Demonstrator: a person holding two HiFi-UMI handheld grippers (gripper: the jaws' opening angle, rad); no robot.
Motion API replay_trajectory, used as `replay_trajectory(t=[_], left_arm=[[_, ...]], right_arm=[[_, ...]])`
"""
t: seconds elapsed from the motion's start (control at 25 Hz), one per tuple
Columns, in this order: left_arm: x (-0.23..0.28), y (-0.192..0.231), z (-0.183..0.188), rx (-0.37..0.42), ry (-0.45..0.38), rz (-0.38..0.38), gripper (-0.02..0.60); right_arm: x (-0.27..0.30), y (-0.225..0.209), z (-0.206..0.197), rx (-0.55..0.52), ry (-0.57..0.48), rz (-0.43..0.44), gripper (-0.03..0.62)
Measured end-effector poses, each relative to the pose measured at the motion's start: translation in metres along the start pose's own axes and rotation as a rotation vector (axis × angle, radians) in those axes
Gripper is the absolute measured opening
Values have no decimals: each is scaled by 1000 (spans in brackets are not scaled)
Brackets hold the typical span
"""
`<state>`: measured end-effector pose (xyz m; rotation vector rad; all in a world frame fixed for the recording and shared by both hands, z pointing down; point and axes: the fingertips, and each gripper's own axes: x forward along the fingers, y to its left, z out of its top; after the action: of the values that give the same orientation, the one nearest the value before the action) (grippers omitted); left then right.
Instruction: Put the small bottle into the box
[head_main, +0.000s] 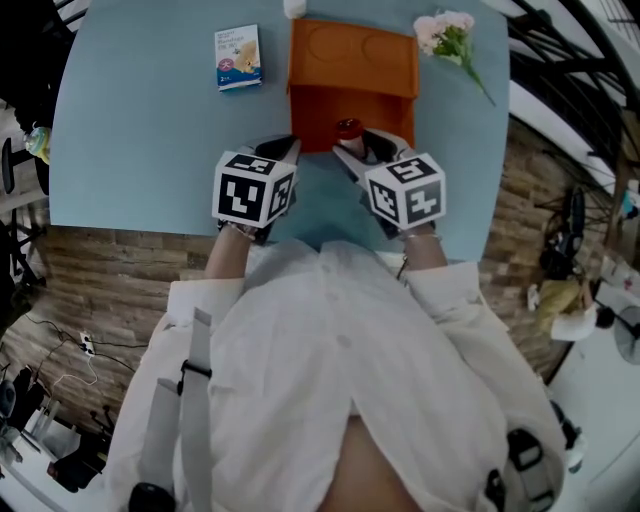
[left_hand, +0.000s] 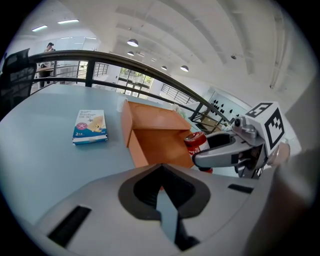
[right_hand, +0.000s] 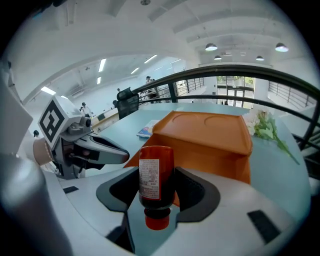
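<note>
Jaws of the right gripper are closed on a small dark reddish-brown bottle with a white label and a red cap; they stand only as far apart as the bottle's body is wide, one on either side of it; the cap points back toward the gripper's camera and the base points away. In the head view this gripper holds the bottle over the near part of an open orange cardboard box, just above its front wall; whether the bottle touches the box cannot be told. The box's lid is folded back flat on the far side, and two round hollows are pressed into it.

The left gripper has its jaws drawn together at the tips, with only a thin sliver showing between them further back; nothing is between them. It hangs just beside the box's near left corner, close to the right gripper but apart from it; the square-marked cubes of both sit over the near edge of the light blue table.

A small blue and white rectangular packet lies flat on the table to the left of the box, near but apart; a sprig of pale pink flowers with a green stem lies at the box's far right.
</note>
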<state>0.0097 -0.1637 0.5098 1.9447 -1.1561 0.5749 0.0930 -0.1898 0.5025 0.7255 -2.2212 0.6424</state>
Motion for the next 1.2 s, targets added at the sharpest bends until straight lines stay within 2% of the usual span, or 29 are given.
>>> replay_trajectory(t=[0.16,0.4,0.52,0.68,0.88,1.2], left_arm=[[1,0,3,9,-15,6,3],[0,-3,7,22,-18,10,3],[0,-3,7,18,-23,14,3],[-2,-2,9,8,-30,18,3],[-5,2,11,-6,-47,29,3],[-6,9,10,-30,-64,49,3]], right_arm=[[-1,-11,6,-70,37,-7,215],[1,-18,9,-230,142,54,215],[5,-21,14,-296,166,53,215],[10,-25,21,-344,187,68,215],[21,-34,25,-479,255,33,215],[41,-40,15,-603,364,38,215]])
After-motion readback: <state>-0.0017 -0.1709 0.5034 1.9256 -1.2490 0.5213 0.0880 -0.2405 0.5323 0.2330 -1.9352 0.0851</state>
